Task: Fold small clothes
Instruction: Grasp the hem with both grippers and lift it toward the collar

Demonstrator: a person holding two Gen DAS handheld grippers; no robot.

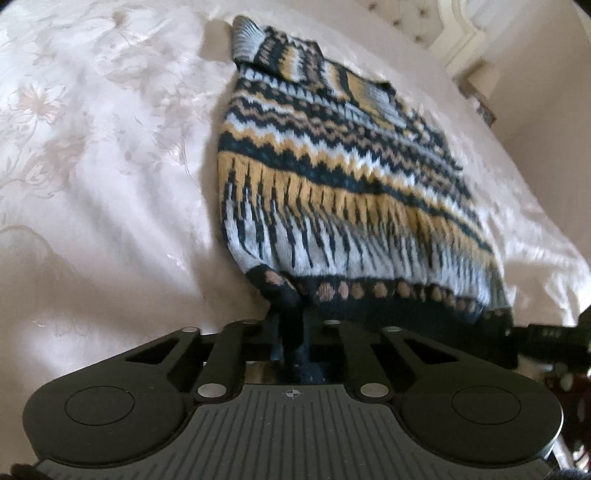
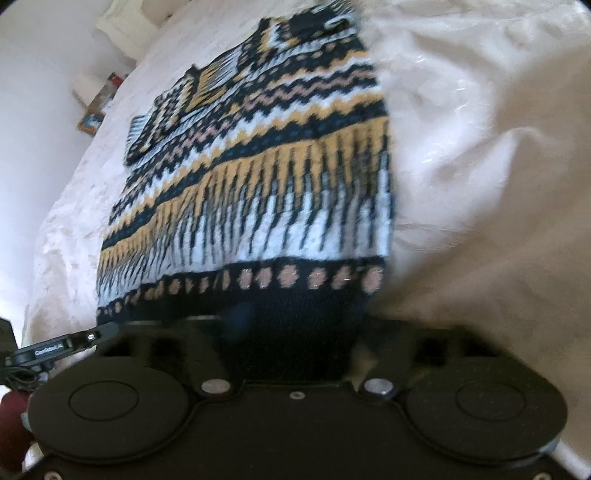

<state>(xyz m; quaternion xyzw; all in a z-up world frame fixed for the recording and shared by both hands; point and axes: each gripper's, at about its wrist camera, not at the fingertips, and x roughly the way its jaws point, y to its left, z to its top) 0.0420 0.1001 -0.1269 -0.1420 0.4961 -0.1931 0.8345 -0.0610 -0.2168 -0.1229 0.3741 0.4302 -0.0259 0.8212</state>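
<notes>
Knitted wool, dark navy hem: both grippers grip it at the near edge, each tilted steeply down toward the bed.

Left gripper: fingers pressed together, pinching the hem's left corner, which bunches into a narrow dark fold between them. Right gripper: fingers closed on a wider stretch of hem toward the right corner; fingertips blurred, mostly hidden under the cloth.

Sweater: small, banded in navy, mustard, pale blue and tan dots. It lies flat on the white bedspread, hem nearest, neck end farthest, sleeves folded in across the upper body.

View differences: left wrist camera shows the floral weave of the bedspread to the left of the sweater, a pale ribbed cuff at the far end, and a tufted headboard beyond. Right wrist camera shows the left gripper's arm entering at lower left, rumpled bedspread on the right, and a small cluttered bedside table far left.
</notes>
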